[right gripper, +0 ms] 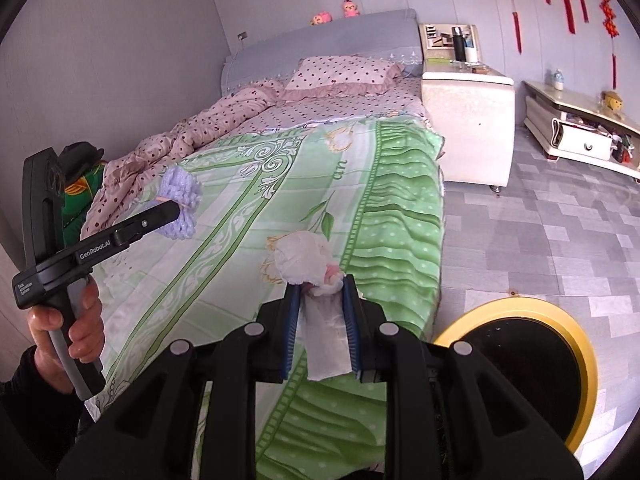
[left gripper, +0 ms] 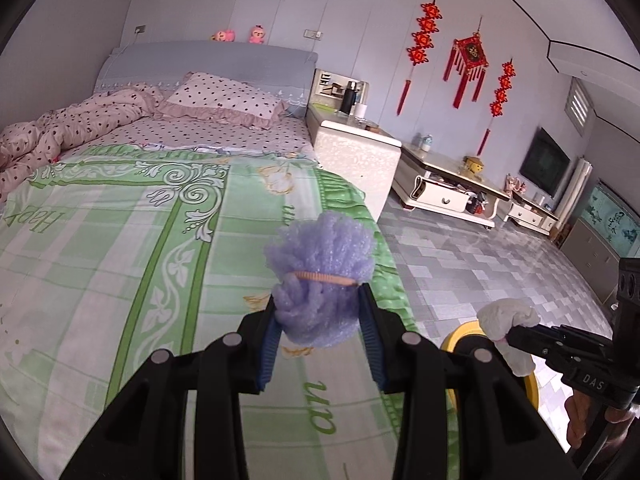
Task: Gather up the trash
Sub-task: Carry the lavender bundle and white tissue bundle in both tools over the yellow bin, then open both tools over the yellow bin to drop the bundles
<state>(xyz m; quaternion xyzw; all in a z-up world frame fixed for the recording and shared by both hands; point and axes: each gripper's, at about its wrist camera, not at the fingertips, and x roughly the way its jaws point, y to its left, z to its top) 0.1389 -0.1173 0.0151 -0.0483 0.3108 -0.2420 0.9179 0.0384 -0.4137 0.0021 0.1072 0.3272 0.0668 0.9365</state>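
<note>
Purple foam: one wad (left gripper: pixel 320 280), banded with a rubber band (left gripper: pixel 326 277), was pinched between the fingers of the left gripper (left gripper: pixel 320 332), held above the bed's (left gripper: pixel 120 260) right edge.
White tissue: one crumpled wad (right gripper: pixel 310 266) was clamped in the right gripper (right gripper: pixel 320 320), a flat tail hanging down between its blue pads (right gripper: pixel 352 320); it hung over the bed's right side, near the foot corner.
Bin: one, yellow-rimmed with a black inside (right gripper: pixel 520 364), stood on the floor just beside the bed's right side, below and right of the tissue.
Bedding: one green sheet (right gripper: pixel 280 220), one dotted quilt (right gripper: pixel 180 136) bunched at the left edge, one dotted pillow (right gripper: pixel 344 72) at the head.
Around: one white nightstand (right gripper: pixel 468 120) touching the bed's head corner; two pink toys (left gripper: pixel 240 35) on the headboard; one low cabinet (left gripper: pixel 448 184) against the wall, well apart.
Between wads and bin: nothing visible in the way.
</note>
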